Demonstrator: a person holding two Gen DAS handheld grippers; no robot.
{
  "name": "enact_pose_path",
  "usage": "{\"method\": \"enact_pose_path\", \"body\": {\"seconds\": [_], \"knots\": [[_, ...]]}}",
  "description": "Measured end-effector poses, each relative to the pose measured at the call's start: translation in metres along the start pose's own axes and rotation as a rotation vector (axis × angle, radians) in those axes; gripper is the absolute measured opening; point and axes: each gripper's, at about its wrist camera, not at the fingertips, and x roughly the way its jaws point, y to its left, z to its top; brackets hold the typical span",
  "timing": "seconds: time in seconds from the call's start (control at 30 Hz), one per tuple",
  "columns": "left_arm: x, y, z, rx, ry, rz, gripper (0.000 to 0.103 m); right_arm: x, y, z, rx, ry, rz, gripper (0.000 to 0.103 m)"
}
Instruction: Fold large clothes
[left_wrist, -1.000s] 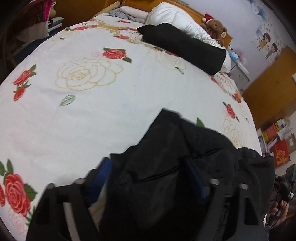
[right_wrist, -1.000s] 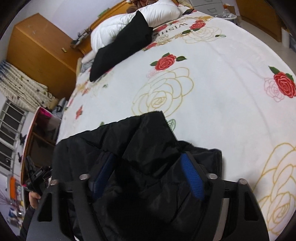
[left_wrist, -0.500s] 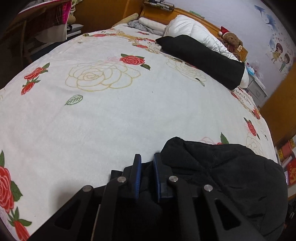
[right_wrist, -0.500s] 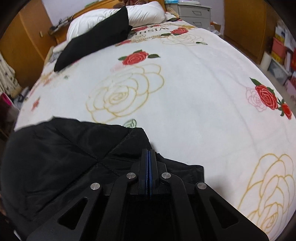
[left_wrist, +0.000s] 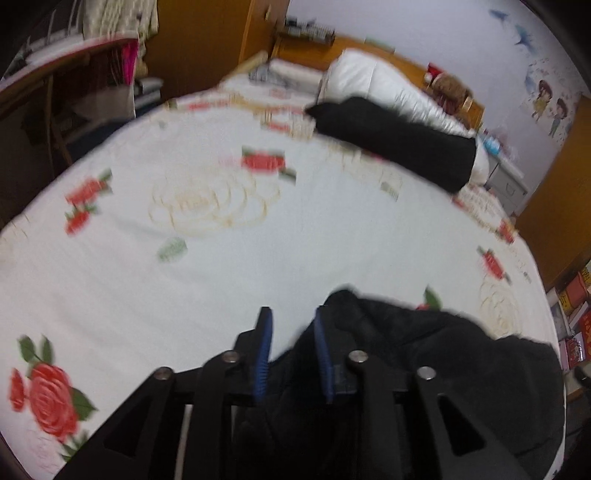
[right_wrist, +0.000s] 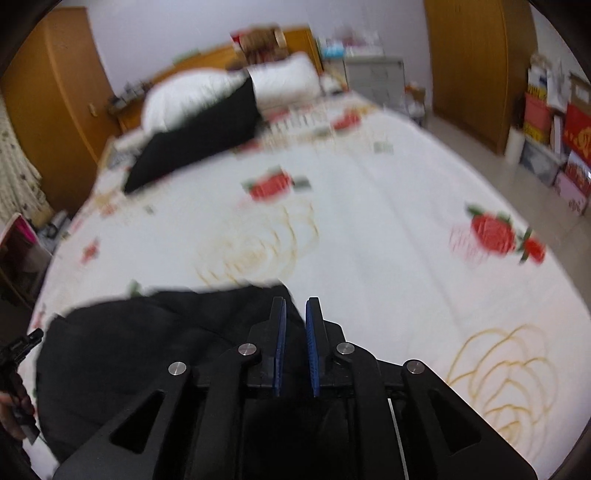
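Lying bunched at the bottom of both frames, the black jacket (left_wrist: 424, 362) rests on the rose-print bedspread (left_wrist: 258, 240); the left tongs (left_wrist: 291, 325) stand spread at its edge, and the right tongs (right_wrist: 295, 314) are parted slightly above the cloth. Farther up, a dark garment (right_wrist: 199, 136) drapes a white pillow (right_wrist: 284, 75)

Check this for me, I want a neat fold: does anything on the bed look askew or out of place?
The black jacket lies in a rumpled heap with uneven edges at the near end of the floral bedspread, not flat or squared. Both frames are blurred, so finer creases cannot be judged.
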Motion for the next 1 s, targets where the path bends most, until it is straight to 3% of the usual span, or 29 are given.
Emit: {"method": "enact_pose_path", "body": {"seconds": [0.07,0.17,0.27,0.37,0.47,0.53,0.7,1.0], "knots": [[-0.030,-0.006,0.005,0.012,-0.064,-0.031,0.030,-0.027,0.024,0.000,-0.029,-0.056,0.076,0.025],[-0.058,-0.037,-0.002,0.071,-0.108,-0.163,0.047,-0.046,0.071,-0.018,-0.139,-0.092,0.165,0.045],[-0.055,-0.083,-0.022,0.208,-0.088,-0.235,0.047,-0.017,0.116,-0.038,-0.234,-0.029,0.207,0.045],[-0.016,-0.115,-0.041,0.292,-0.005,-0.234,0.047,0.026,0.127,-0.047,-0.270,0.045,0.167,0.045],[0.029,-0.115,-0.050,0.287,0.062,-0.175,0.047,0.060,0.118,-0.052,-0.300,0.069,0.101,0.044],[0.043,-0.113,-0.052,0.263,0.058,-0.188,0.047,0.076,0.105,-0.051,-0.253,0.093,0.104,0.044],[0.060,-0.128,-0.061,0.311,0.037,-0.146,0.047,0.094,0.093,-0.060,-0.212,0.086,0.100,0.044],[0.069,-0.125,-0.069,0.292,0.036,-0.157,0.047,0.103,0.090,-0.068,-0.189,0.074,0.117,0.043]]}}
